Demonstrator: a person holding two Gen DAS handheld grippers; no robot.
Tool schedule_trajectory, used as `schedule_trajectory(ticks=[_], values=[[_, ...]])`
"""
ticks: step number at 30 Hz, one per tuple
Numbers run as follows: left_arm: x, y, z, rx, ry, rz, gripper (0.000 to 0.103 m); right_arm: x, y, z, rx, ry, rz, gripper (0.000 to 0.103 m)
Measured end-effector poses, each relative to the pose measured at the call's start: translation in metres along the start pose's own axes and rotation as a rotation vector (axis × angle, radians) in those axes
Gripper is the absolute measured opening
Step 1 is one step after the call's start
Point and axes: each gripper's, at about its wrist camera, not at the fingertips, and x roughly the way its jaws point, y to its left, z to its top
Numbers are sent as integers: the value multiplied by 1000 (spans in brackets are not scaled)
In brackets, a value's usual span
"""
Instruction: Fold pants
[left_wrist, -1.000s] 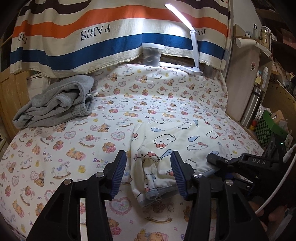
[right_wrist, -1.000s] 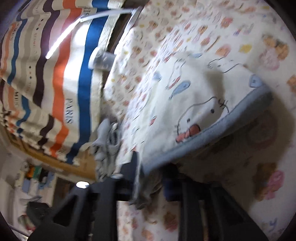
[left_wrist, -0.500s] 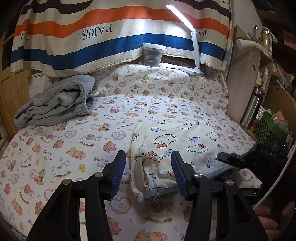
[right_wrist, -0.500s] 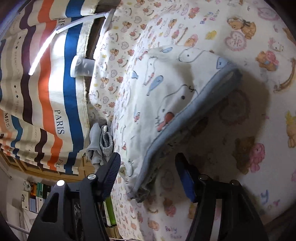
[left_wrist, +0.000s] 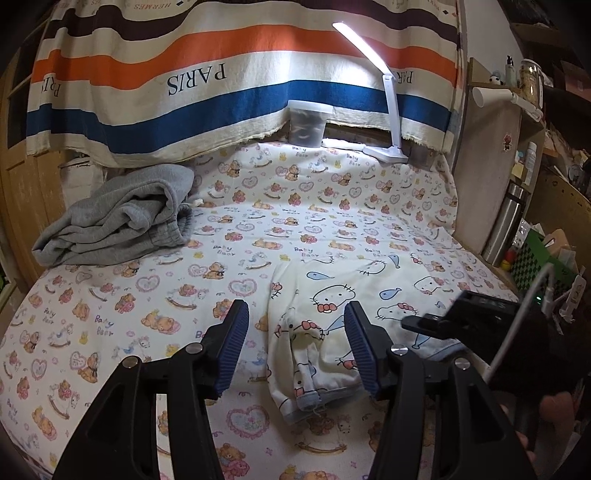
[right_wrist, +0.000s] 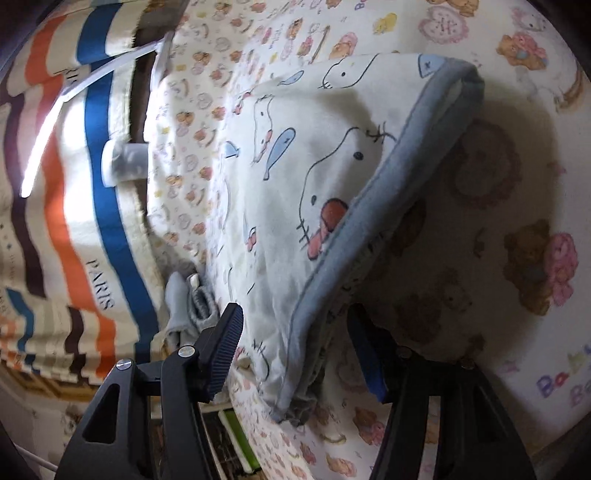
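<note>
Bear-printed bedding covered the bed (left_wrist: 147, 291), a striped cloth hanging behind. At lower centre of the left view, the left gripper (left_wrist: 293, 341) hovered with jaws opening, pads clear of the cloth, and the pants (left_wrist: 332, 295) had their leg cuff lying between them. The pants' long axis ran toward the right edge. There the right gripper (right_wrist: 291, 352) stood agape, touching nothing, around the grey waistband (right_wrist: 373, 206), probably the nearer grab.

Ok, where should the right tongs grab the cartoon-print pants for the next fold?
Grip the grey waistband of the pants, coming from the near bed edge: it sits raised off the sheet, and the right tongs already straddle it, open.
</note>
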Motion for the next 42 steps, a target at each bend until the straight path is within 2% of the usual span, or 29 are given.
schedule_trajectory(ticks=[5, 8, 11, 12, 14, 19, 22, 25, 28, 29, 30, 32, 38, 42], values=[[-1, -1, -2, 17, 3, 11, 54, 6, 5, 4, -5, -3, 6, 61], [0, 0, -3, 21, 10, 9, 54, 4, 2, 4, -27, -3, 26, 52], [1, 2, -3, 19, 11, 10, 54, -1, 1, -2, -105, -22, 48, 49], [1, 2, -4, 18, 11, 9, 54, -2, 0, -3, -120, -29, 47, 42], [1, 3, -4, 15, 12, 8, 54, -4, -8, -1, -97, -36, 53, 37], [1, 2, -7, 22, 17, 6, 55, -12, -6, -1, -121, -104, 25, 40], [0, 2, -9, 29, 18, 11, 55, -25, -2, 0, -160, -182, 28, 41], [0, 3, -9, 26, 20, 11, 56, -35, -2, 10, -147, -227, 25, 49], [2, 3, -9, 21, 21, 5, 56, -34, -4, 23, -122, -209, 12, 52], [2, 3, -9, 21, 23, 4, 56, -34, -1, 25, -140, -197, 14, 57], [3, 2, -9, 21, 26, 3, 56, -34, 4, 25, -175, -185, 13, 58], [5, -1, -10, 25, 31, -3, 56, -32, 9, 23, -213, -156, 5, 58], [8, -8, -10, 30, 44, -5, 56, -25, 4, 25, -190, -90, 4, 58], [12, -12, -16, 32, 79, 1, 56, -33, 5, 34, -245, -47, -34, 58]])
